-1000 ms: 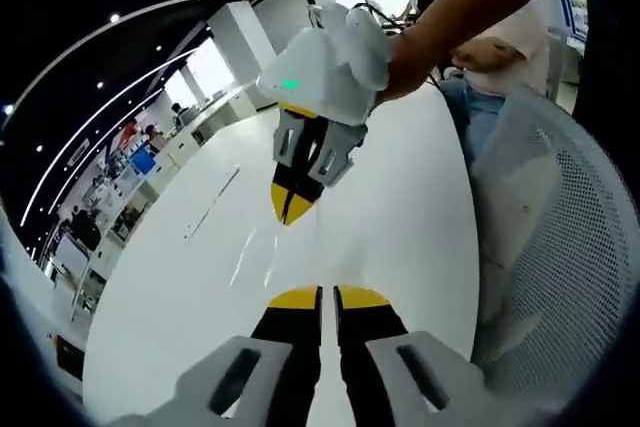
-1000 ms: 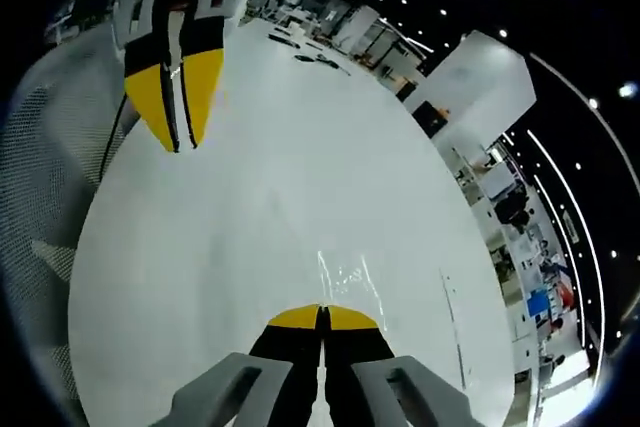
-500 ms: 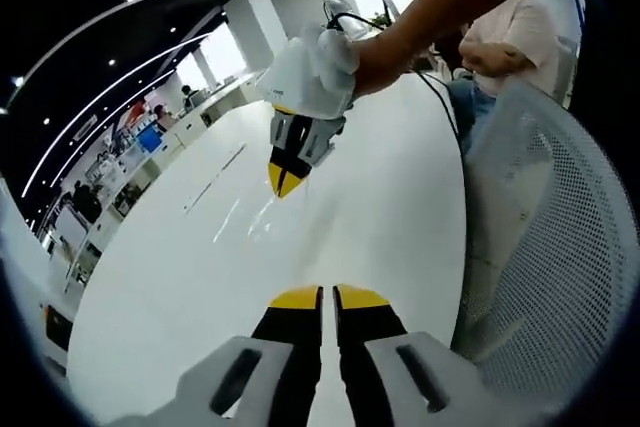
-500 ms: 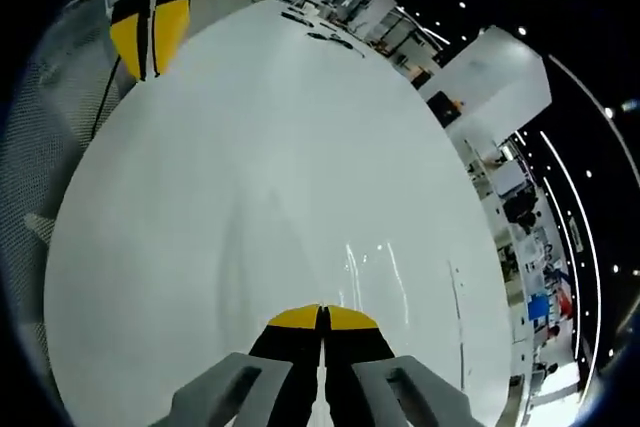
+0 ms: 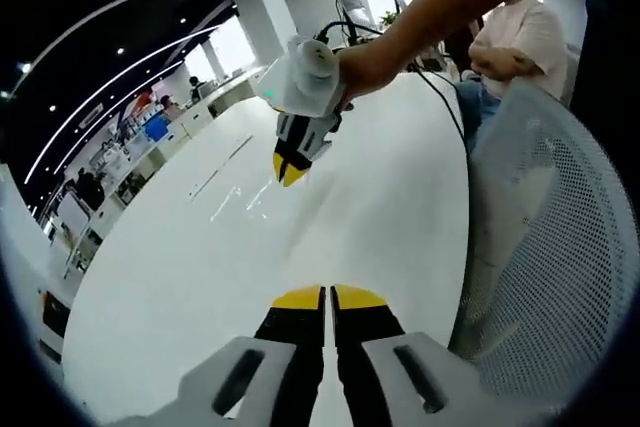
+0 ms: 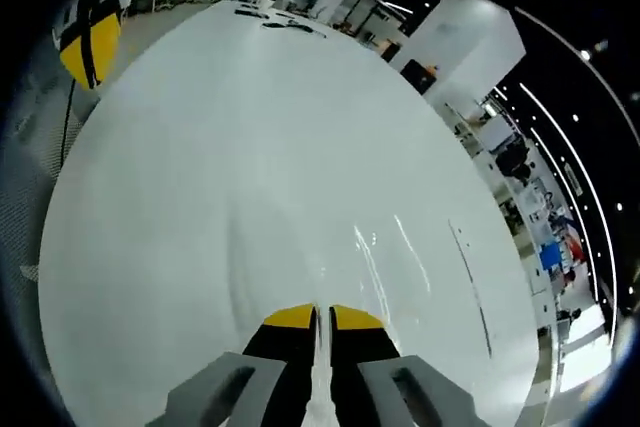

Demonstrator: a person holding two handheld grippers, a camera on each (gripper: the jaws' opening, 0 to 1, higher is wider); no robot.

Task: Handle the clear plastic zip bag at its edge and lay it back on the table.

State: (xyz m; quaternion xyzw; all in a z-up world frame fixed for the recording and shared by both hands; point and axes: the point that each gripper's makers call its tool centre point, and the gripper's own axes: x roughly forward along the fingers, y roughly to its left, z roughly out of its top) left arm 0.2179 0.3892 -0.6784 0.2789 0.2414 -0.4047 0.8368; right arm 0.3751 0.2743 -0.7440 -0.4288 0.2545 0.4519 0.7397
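The clear zip bag [image 6: 385,247] lies nearly flat on the white table [image 6: 220,147], shown by faint glints and creases just ahead of my right gripper [image 6: 322,319]. Its jaws are almost together, with a thin pale strip of the bag's near edge between them. In the left gripper view a hand holds the right gripper [image 5: 290,171] low over the table, and the bag's glints [image 5: 238,203] show to its left. My left gripper [image 5: 326,297] is shut on nothing, hovering near the table's edge. It also appears far off as the left gripper [image 6: 88,43].
A white mesh chair [image 5: 560,247] stands close on the right of the left gripper view, and behind it sits a person [image 5: 515,37]. A black cable [image 5: 440,97] runs over the table's far side. Small dark items [image 6: 285,25] lie at the far end.
The right gripper has drawn away from the left one, lower over the table. The bag ahead of it has spread flatter. The slit between the right jaws looks slightly wider.
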